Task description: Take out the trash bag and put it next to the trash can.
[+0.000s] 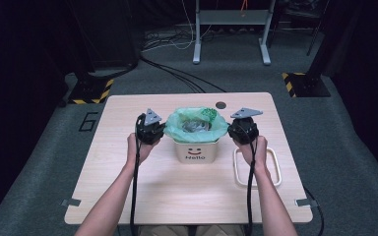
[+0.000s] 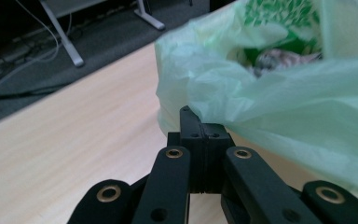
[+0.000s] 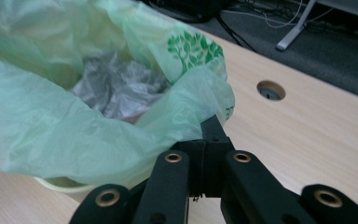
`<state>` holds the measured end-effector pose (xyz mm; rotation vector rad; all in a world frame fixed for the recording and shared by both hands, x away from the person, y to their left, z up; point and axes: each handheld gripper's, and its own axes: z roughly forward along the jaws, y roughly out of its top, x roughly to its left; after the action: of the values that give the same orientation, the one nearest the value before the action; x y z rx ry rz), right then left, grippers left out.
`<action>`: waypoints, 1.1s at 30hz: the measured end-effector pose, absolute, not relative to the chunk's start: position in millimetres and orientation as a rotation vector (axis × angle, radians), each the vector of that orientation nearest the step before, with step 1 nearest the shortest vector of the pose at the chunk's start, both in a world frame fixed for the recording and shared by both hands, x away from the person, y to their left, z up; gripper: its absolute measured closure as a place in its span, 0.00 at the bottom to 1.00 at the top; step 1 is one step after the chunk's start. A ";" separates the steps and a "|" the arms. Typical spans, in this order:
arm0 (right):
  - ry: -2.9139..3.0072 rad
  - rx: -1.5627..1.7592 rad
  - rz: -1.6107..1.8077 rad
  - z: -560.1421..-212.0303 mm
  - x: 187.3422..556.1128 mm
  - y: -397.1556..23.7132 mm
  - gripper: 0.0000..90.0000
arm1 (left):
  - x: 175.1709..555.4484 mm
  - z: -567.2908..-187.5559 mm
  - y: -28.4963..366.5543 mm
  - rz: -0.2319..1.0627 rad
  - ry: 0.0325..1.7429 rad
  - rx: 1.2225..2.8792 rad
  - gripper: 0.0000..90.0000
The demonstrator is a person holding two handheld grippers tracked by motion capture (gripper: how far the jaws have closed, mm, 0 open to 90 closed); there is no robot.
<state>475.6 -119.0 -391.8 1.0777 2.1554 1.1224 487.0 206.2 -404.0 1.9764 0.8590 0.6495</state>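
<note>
A thin, translucent pale-green plastic bag (image 1: pixel 195 125) printed with a darker green tree-and-leaf pattern lines a small cream bin (image 1: pixel 196 151) marked with a smiley and "Hello", which stands at the middle of the light wooden tabletop (image 1: pixel 128 187); crumpled grey waste lies inside the bag. The left gripper (image 2: pixel 200 133) has its fingers pressed together on the bag's rim at one side. The right gripper (image 3: pixel 209 140) pinches the wrinkled rim at the opposite side, near a white rectangular frame (image 1: pixel 277 172) lying flat.
</note>
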 end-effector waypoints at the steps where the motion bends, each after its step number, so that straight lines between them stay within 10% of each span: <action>1: 2.155 1.071 1.123 -388.0 475.1 -118.5 1.00 | 486.8 -396.0 205.6 0.658 0.844 1.975 1.00; 11: 2.141 0.972 1.146 -337.2 464.0 -103.2 1.00 | 481.0 -338.6 195.2 0.720 0.736 1.936 1.00; 20: 2.243 0.959 1.185 -350.0 462.8 -83.2 1.00 | 484.2 -363.4 179.9 0.550 0.742 2.002 1.00; 33: 2.286 1.032 1.265 -350.4 470.3 -89.8 0.78 | 488.9 -375.5 177.1 0.395 0.801 2.011 0.50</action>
<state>470.3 -89.8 -350.4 1.0318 2.2858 1.2648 488.9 177.1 -375.5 2.0114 0.8011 0.3954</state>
